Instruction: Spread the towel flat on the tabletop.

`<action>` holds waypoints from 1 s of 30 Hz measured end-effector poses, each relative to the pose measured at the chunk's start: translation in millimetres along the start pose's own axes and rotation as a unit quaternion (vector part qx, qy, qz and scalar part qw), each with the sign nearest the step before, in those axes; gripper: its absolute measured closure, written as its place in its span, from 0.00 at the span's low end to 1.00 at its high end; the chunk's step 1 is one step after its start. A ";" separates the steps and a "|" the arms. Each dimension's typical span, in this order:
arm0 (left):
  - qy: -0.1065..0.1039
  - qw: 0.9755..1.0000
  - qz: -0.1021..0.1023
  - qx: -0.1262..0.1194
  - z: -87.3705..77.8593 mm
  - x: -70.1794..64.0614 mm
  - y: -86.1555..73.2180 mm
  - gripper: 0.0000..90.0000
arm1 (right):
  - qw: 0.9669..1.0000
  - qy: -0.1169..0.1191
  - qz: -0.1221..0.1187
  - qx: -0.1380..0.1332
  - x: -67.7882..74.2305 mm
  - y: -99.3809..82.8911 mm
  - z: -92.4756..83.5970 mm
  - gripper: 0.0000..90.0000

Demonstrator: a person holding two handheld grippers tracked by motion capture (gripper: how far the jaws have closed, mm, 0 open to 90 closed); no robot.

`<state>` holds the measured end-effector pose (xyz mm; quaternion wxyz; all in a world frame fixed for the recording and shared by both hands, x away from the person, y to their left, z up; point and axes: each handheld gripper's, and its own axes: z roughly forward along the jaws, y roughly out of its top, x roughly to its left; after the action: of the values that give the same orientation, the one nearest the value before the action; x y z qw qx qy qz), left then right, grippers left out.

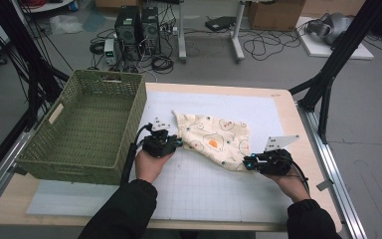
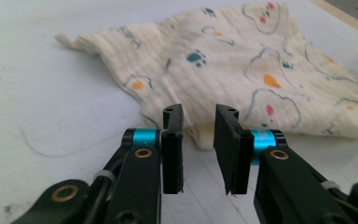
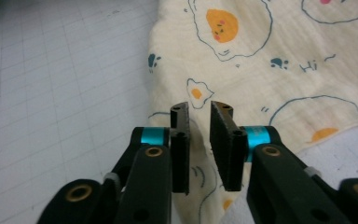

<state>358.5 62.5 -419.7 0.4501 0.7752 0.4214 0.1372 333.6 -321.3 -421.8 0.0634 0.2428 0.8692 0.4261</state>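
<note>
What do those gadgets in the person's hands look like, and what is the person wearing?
Each hand holds a black gripper: the left gripper and the right gripper. Both have two flat black jaws, turquoise metal collars, brass-coloured rivets and a grey three-cornered plate on top. A black cable trails from the left one. The sleeves are dark.

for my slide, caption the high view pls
Two hand-held tongs, left and right, at opposite corners of a printed cloth beside a green basket.

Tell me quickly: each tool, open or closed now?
Left tool: open, at the edge of the cream printed cotton cloth.
Right tool: open over the cloth.
</note>
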 end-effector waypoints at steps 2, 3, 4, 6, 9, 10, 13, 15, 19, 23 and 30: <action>-0.012 1.000 0.003 0.012 5.8 -2.7 -3.2 0.86 | 1.000 0.002 0.000 0.005 -0.3 -0.3 2.4 0.83; -0.015 1.000 0.008 0.019 8.9 -3.8 -4.3 0.88 | 1.000 0.003 0.002 0.006 0.0 -0.4 2.9 0.82; -0.020 0.999 0.010 0.024 12.3 -4.8 -5.2 0.89 | 1.000 0.003 0.000 0.007 0.0 -0.2 3.4 0.82; -0.020 0.999 0.012 0.026 18.5 -6.0 -6.6 0.88 | 1.000 0.004 -0.002 0.005 0.0 0.0 3.9 0.80; -0.018 0.999 0.010 0.034 28.1 -5.0 -7.6 0.86 | 1.000 0.003 0.000 0.011 -1.2 -0.8 6.0 0.78; -0.016 0.999 0.007 0.035 31.1 -4.8 -8.3 0.85 | 1.000 0.003 0.002 0.013 -1.6 -0.9 7.0 0.77; -0.008 0.999 0.012 0.039 38.1 -5.6 -10.5 0.82 | 1.000 0.003 0.000 0.017 -2.4 -1.4 10.1 0.76; -0.001 0.999 0.015 0.037 39.5 -7.1 -10.5 0.83 | 1.000 0.002 0.001 0.019 -2.8 -1.3 11.3 0.75; 0.025 0.998 0.042 0.044 40.5 -11.4 -9.0 0.94 | 1.000 0.001 0.003 0.020 -4.2 -1.6 13.2 0.75; 0.026 0.997 0.044 0.051 38.3 -12.0 -7.8 0.99 | 1.000 0.000 0.003 0.021 -3.5 -1.3 13.1 0.75; 0.012 0.997 0.055 0.043 14.7 -17.9 -5.6 1.00 | 1.000 0.002 -0.001 0.021 -0.8 -1.1 10.9 0.74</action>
<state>353.4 41.4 -429.5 0.4034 0.8142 0.3887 0.1527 337.3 -314.5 -429.6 0.0568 0.2422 0.8784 0.4081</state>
